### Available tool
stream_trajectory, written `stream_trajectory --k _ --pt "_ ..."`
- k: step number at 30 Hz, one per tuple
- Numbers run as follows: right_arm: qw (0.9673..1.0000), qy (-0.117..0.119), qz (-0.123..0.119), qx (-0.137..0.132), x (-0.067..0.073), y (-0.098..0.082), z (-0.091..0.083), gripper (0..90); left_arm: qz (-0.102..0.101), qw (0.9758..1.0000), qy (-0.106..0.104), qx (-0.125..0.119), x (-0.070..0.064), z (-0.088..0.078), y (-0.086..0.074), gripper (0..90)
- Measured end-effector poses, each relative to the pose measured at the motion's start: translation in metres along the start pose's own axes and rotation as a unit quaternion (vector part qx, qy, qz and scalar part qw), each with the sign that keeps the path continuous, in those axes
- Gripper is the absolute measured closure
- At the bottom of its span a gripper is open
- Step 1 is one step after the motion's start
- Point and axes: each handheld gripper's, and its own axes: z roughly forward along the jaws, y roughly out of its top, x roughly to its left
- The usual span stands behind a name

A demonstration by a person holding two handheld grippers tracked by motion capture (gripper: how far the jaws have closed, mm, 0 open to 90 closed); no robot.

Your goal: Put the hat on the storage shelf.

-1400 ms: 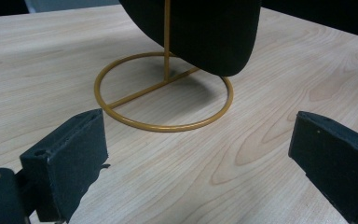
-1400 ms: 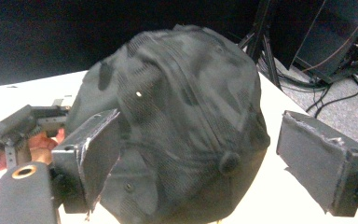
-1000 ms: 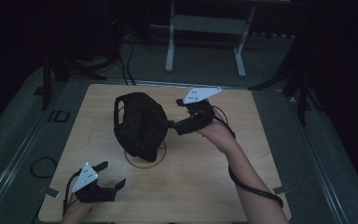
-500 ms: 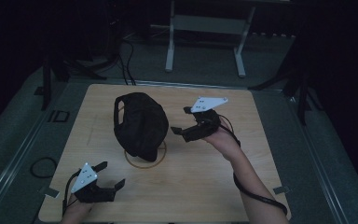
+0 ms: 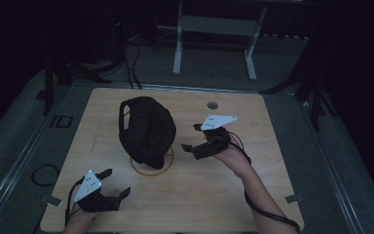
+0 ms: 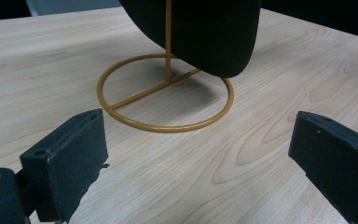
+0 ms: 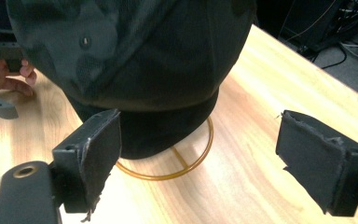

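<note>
The right hand-held gripper (image 5: 191, 137) hovers just to the right of the black cap (image 5: 146, 129), its jaws spread wide with nothing between them, close to the fabric but not touching it. Seen along those jaws in the right gripper view, the cap (image 7: 135, 60) bulges large between the two black pads, its lower edge hanging above the table. The left hand-held gripper (image 5: 114, 184) sits low at the near left corner of the table (image 5: 272, 122), also gaping wide and empty, well apart from the cap and aimed toward the stand's foot. The cap sits on a thin gold wire stand (image 5: 168, 163) a little left of the table's middle; from above, its long axis runs from the far left toward the near right, the far end showing a pale strap or opening, the near rounded end drooping down over the ring. In the left gripper view the ring base (image 6: 165, 95) lies flat on the wood, with a crossbar and an upright stem rising into the cap (image 6: 200, 32), whose dark lower lip overhangs the ring's right half. The person's right forearm (image 5: 258, 195) reaches in from the near edge, with a cable trailing beside it.
</note>
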Motion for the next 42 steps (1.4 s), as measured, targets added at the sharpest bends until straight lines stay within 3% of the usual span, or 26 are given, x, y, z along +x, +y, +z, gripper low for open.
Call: stream_trajectory --k 22,32,42 --pt "0.9996 0.01 0.007 0.027 0.005 -0.042 0.019 14.0 0.004 1.0 -0.004 0.0 0.0 0.0 0.0 4.7" --pt "0.9988 0.024 -0.001 0.042 0.011 -0.063 0.029 14.0 0.003 1.0 -0.002 0.0 0.0 -0.001 0.0 4.7" --pt "0.9984 0.02 -0.014 0.05 0.014 -0.079 0.034 13.9 0.003 1.0 -0.002 -0.002 0.001 -0.002 0.0 4.7"
